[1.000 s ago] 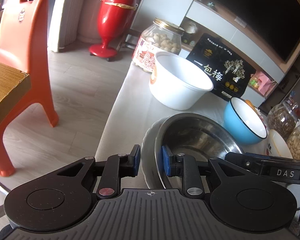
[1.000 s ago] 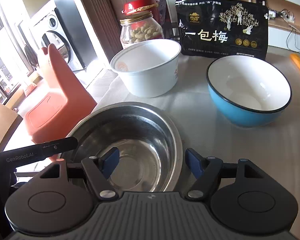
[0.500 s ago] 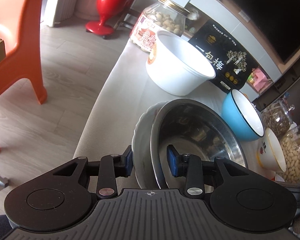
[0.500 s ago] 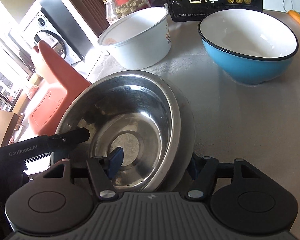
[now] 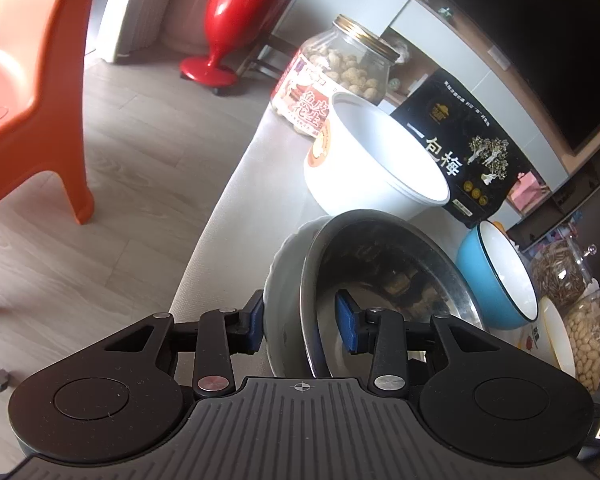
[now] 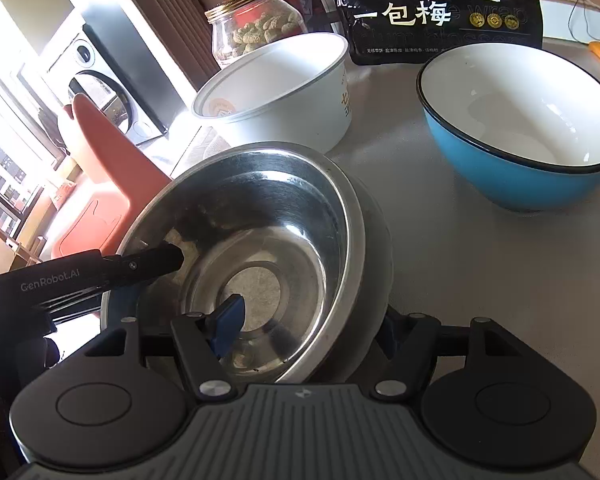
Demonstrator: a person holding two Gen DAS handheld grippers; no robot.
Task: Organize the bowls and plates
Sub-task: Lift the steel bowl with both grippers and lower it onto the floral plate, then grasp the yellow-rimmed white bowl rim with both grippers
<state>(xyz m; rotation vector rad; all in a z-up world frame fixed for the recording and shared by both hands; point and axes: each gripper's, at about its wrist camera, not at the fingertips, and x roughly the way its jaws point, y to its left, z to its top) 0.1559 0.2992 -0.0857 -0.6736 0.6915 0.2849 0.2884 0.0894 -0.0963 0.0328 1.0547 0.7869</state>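
Steel bowl (image 6: 260,240) straddled by both half-open grippers, left (image 5: 300,322) opening, right (image 6: 312,328) unclamped; white bowl (image 6: 280,92) and blue bowl (image 6: 516,132) stood unstacked.

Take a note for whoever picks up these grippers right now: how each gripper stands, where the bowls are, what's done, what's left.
Left gripper: jaws opening, astride the near wall of the steel bowl, one pad outside, one inside with a gap.
Right gripper: astride the same bowl's rim on the other side; outer finger is hidden, so a grip cannot be confirmed.
Things: the steel bowl is nearest, the white bowl behind it, the blue bowl to the right, all separate on the table.
Done: nothing is nested.
Left: probably secure the steel bowl, then group the bowls.
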